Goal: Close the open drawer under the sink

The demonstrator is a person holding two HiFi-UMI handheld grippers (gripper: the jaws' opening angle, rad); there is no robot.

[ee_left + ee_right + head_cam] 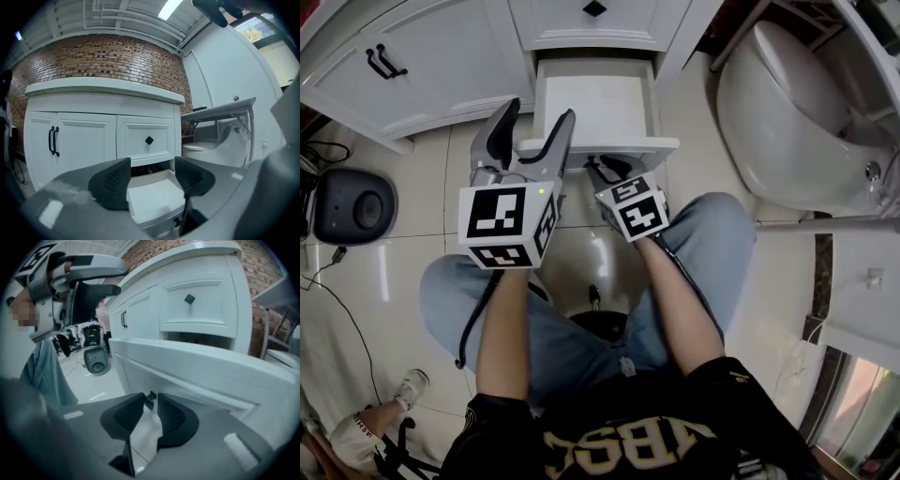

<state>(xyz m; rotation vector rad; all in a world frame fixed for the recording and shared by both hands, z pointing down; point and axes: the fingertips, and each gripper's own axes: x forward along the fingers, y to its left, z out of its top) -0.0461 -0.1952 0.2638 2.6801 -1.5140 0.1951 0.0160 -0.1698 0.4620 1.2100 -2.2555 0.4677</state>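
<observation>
The white drawer (609,144) stands pulled out from the vanity under the sink, its inside bare. My left gripper (536,112) hangs open over the drawer's front left corner; in the left gripper view its pads (112,183) frame the drawer (154,199) with nothing between them. My right gripper (602,169) sits low against the drawer front (197,366), under its top edge. Its jaws stand almost together, and a small black piece, the drawer's knob (151,396), shows pinched at their tips.
Above the drawer is a shut drawer with a black diamond knob (594,8); cabinet doors with black handles (382,62) lie to the left. A white toilet (787,112) stands to the right, a black device (352,206) on the floor to the left. The person's knees (712,225) are below the grippers.
</observation>
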